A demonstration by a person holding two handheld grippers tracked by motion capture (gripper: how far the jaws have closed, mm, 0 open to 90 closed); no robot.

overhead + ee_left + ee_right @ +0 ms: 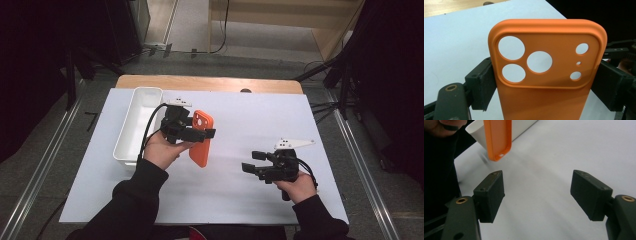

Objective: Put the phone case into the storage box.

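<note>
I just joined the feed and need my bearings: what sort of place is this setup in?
Probably a lab or recording room, not a home. A white-covered table stands on a grey floor between metal floor rails, with dark stands and cables at the sides. On it are a white bin and an orange phone case.

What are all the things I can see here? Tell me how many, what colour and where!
phone case: one, orange, held up above the sheet between the left jaws, camera holes at the top
bin: one, white, long, at the left edge of the sheet
sheet: one, white, covering most of the table
table: one, wooden, its far edge showing past the sheet
left hand-held gripper: one, black, shut on the phone case, beside the bin
right hand-held gripper: one, black, open, with nothing between its jaws, over the sheet at the right
sleeves: two, black, coming in from the bottom
</note>
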